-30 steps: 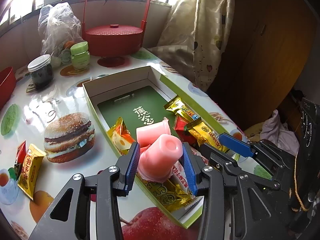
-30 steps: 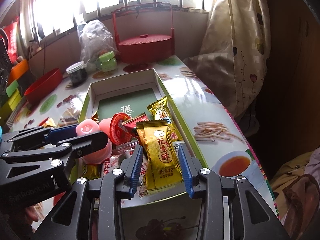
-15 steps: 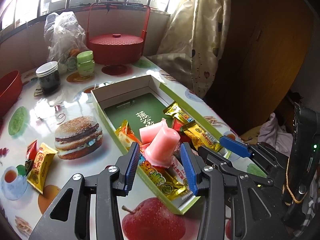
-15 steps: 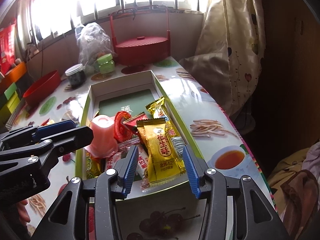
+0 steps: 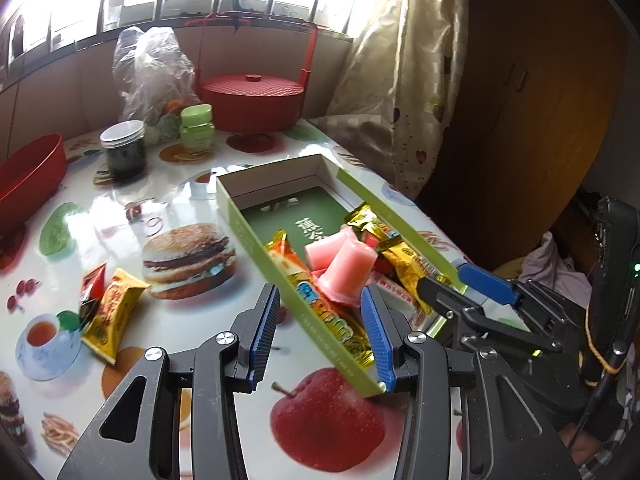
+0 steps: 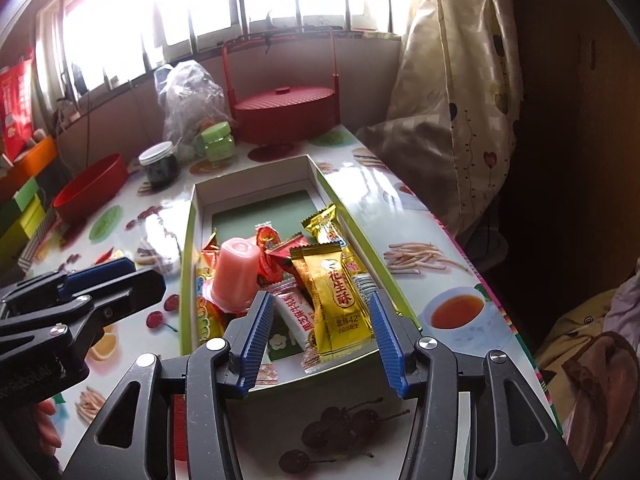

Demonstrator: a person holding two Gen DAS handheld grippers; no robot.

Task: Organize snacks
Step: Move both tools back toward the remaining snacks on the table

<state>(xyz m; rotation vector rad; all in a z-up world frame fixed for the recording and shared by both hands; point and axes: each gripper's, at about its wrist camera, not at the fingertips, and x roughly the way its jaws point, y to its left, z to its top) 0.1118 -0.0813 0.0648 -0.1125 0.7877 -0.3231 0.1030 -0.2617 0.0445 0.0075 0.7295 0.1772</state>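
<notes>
Beyond the right tool (image 6: pixel 318 336), jaws opening and empty: gold snack packet (image 6: pixel 336 302) inside the green box (image 6: pixel 185 264).

Bright daylight from the blown-out window (image 6: pixel 248 8) glares off the glossy tablecloth (image 5: pixel 120 208); fisheye edges curve and darken.

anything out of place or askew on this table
Yes: two snack packets, a yellow one and a red one, lie loose on the table, apart from the green box holding the other snacks. In the box, a pink jelly cup sits upside down.
</notes>
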